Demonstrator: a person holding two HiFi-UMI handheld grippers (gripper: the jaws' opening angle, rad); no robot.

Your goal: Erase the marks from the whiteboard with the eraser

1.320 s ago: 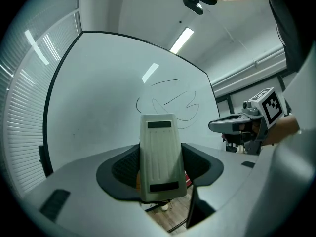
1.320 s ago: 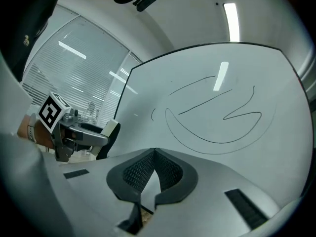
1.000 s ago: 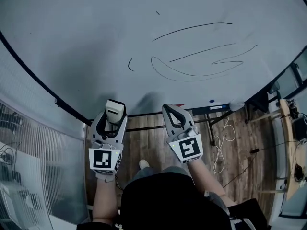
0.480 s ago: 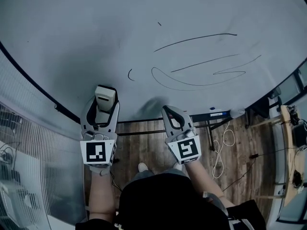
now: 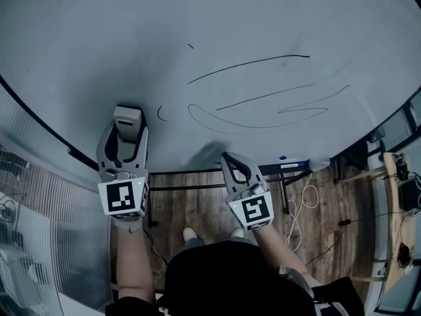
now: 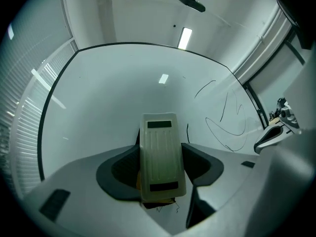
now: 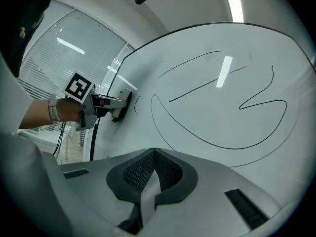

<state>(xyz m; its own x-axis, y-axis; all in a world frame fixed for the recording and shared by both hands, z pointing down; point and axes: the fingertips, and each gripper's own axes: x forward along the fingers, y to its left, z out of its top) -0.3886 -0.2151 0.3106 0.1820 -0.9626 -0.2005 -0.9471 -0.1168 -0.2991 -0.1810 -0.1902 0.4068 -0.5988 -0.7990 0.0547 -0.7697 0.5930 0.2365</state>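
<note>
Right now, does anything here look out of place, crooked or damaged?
Only one small thing: the eraser, clamped in the left gripper, has a ragged dark edge with loose threads at its near end. The whiteboard and its marks look ordinary.

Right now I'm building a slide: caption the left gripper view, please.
Left tool holds the eraser up to the whiteboard, black marks to its right.
</note>
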